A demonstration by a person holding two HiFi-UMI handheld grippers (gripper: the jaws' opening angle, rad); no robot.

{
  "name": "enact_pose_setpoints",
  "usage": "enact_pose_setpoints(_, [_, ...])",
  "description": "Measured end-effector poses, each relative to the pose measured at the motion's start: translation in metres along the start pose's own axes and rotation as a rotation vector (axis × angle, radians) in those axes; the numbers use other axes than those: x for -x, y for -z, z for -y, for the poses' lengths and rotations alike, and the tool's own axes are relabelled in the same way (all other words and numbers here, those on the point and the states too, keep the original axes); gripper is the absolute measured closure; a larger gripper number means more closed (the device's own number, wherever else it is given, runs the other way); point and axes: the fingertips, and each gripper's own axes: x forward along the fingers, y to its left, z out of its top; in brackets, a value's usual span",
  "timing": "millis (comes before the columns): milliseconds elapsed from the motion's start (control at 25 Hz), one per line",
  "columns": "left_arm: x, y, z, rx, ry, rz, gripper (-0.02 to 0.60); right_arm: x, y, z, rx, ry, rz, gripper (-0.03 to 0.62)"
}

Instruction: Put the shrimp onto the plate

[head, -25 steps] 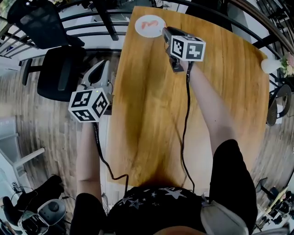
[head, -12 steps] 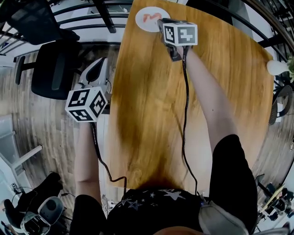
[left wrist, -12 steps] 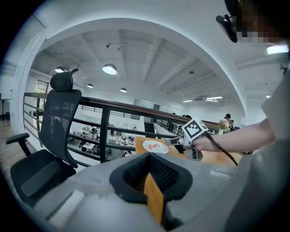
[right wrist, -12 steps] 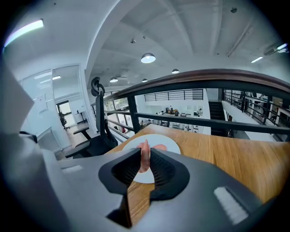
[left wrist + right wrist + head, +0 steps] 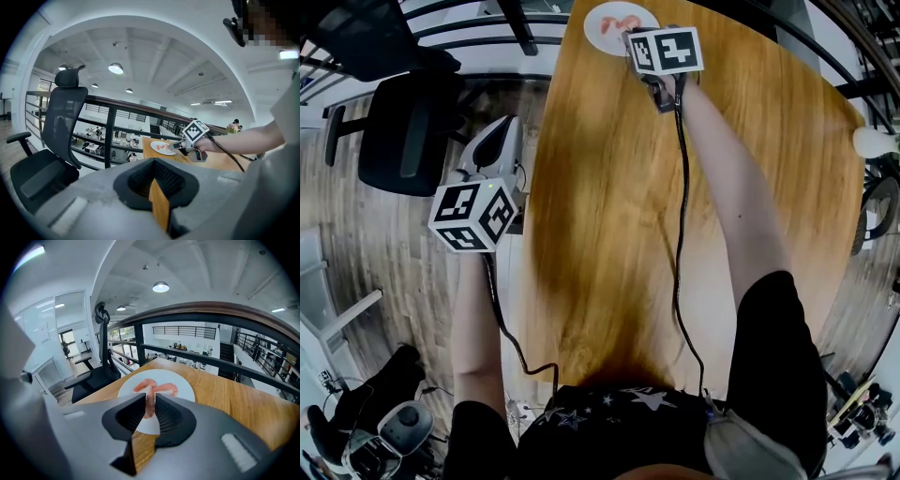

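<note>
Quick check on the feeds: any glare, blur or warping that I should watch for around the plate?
Head view: heavy fisheye bows the table edges; plate small at the top edge. Right gripper view: sharp on the shrimp held by the right hand-held gripper, its body soft in front. Left gripper view: dark corners, a mosaic patch top right, plate tiny.

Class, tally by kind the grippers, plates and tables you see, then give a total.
Grippers: 2, the left gripper and the right gripper, which holds a shrimp
Plates: 1, the plate
Tables: 1, the table
Total: 4
</note>
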Motion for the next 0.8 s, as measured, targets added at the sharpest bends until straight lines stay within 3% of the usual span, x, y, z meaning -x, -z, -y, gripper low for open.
enact_pose_setpoints(400, [0.013, 0.002, -0.007, 0.015, -0.014, 0.002, 0.580, -0.009, 0.007, -0.002, -0.010, 0.016, -0.095, 0.521])
enact_pose_setpoints(800, [0.028, -0.003, -0.002, 0.018, -0.021, 0.011, 0.580, 0.017, 0.003, 0.002, -0.044, 0.021, -0.058, 0.500])
